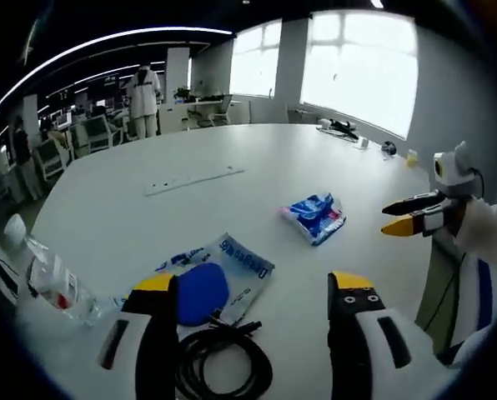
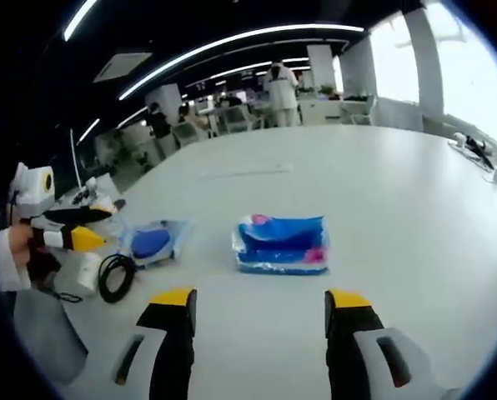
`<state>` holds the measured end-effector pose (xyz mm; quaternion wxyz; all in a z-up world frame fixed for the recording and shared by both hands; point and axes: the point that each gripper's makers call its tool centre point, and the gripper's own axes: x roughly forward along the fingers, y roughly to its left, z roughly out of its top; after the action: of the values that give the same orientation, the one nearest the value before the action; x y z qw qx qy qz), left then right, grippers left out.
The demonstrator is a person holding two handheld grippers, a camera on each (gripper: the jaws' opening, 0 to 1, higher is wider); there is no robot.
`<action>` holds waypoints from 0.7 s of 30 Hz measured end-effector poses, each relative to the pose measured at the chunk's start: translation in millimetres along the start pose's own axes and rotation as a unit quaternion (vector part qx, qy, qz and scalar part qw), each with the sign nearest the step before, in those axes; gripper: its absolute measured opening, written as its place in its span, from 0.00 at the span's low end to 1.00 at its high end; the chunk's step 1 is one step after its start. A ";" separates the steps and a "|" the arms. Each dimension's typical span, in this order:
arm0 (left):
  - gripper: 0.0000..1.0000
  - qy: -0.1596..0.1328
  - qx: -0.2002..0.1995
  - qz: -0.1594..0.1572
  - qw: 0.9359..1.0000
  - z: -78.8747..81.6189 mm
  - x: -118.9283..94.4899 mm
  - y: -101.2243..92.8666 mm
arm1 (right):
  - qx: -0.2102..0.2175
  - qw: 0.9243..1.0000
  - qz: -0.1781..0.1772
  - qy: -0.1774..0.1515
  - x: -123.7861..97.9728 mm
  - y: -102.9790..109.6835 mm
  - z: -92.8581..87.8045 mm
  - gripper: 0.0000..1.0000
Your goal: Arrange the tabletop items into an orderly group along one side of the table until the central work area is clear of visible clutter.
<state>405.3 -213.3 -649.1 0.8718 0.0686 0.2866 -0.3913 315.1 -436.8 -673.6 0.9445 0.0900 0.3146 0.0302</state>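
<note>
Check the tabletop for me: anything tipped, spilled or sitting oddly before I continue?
One thing: the clear plastic bottle lies on its side at the table edge, near the coiled black cable. No spill visible. The blue tissue pack sits alone mid-table, apart from the other items. No visible damage.
</note>
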 end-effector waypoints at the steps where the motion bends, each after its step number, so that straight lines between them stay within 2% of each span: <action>1: 0.74 0.000 -0.008 0.004 1.000 -3.4 -5.1 6.1 | -0.005 1.000 0.003 0.002 1.2 4.7 -0.2 0.63; 11: 0.73 0.004 -0.029 0.044 0.999 -37.3 -48.7 51.3 | -0.034 0.998 0.043 0.023 23.1 45.7 -8.4 0.63; 17: 0.73 0.009 -0.045 0.056 0.997 -46.6 -58.1 64.4 | -0.039 0.997 0.060 0.027 36.9 62.7 -3.9 0.62; 21: 0.73 0.010 -0.051 0.060 0.997 -48.3 -59.3 65.5 | -0.036 0.997 0.068 0.029 41.5 65.5 -2.1 0.61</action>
<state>399.6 -113.7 -663.1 0.8931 0.0452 0.3100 -0.3229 347.0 -367.5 -687.2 0.9335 0.0757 0.3334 0.1082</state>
